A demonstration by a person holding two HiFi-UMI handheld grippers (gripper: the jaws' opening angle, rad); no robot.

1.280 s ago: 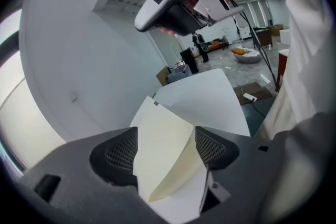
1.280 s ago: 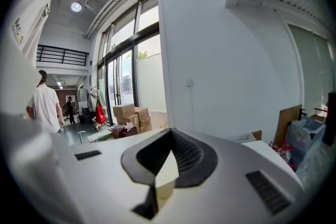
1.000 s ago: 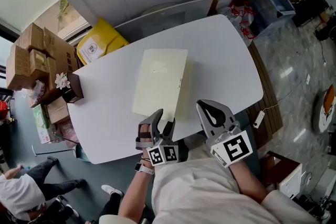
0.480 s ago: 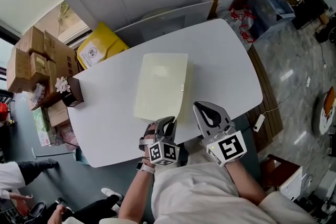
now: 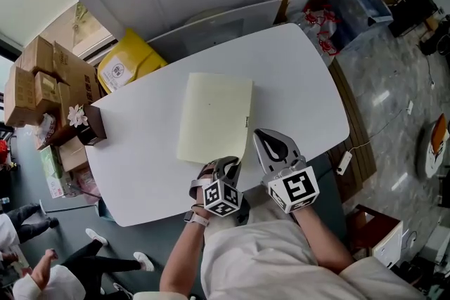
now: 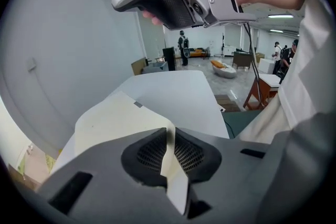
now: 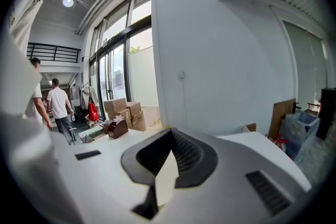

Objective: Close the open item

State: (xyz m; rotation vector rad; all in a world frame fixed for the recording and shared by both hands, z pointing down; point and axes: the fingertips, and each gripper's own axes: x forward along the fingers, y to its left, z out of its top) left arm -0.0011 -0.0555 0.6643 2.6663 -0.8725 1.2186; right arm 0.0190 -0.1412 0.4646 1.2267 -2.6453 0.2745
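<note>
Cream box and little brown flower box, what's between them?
Nothing; the head view shows bare white table between the cream box and brown box.

Bright daylight from tall windows (image 7: 121,55); crisp focus, fisheye-warped, dark-vignetted edges.

i wear a pale short-sleeved shirt (image 5: 260,260). my left gripper (image 5: 230,164) and right gripper (image 5: 261,135) are grey shells with black mesh pads (image 6: 149,152), each carrying 1 black-and-white marker cube (image 5: 294,190).

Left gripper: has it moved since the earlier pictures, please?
Yes. The left gripper has sunk toward the table and tipped steeper, its marker cube closer to the cream box; its jaws have just closed, empty.
</note>
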